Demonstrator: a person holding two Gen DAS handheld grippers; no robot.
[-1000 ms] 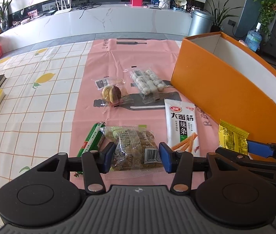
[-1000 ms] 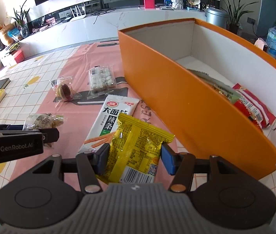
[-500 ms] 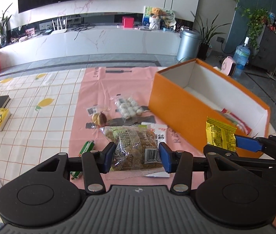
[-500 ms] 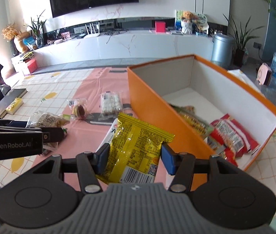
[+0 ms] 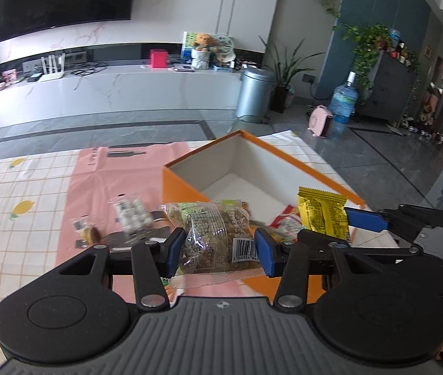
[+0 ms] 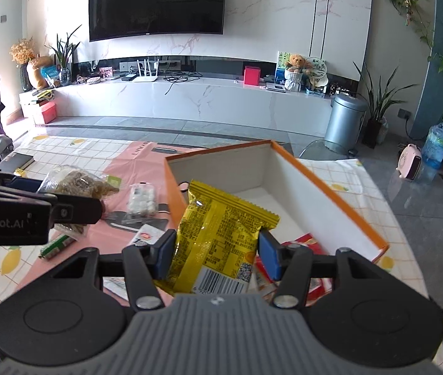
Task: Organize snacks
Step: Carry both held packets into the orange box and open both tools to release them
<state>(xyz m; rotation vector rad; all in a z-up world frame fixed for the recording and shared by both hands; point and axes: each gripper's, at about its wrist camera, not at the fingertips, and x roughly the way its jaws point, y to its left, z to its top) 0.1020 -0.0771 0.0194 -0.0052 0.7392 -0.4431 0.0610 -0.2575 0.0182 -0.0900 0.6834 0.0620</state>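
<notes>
Left wrist view: left gripper (image 5: 218, 251) clamps clear brown-snack bag (image 5: 213, 234) over orange box's (image 5: 180, 187) near corner; right gripper (image 6: 215, 254) pinches yellow packet (image 6: 218, 234) above box's open top.

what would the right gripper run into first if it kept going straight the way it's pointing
Probably the orange box. The right gripper, shut on the yellow snack packet, points over the box's open top, so it would likely meet the white inner far wall or floor first. Depth is hard to judge through the fisheye.
</notes>
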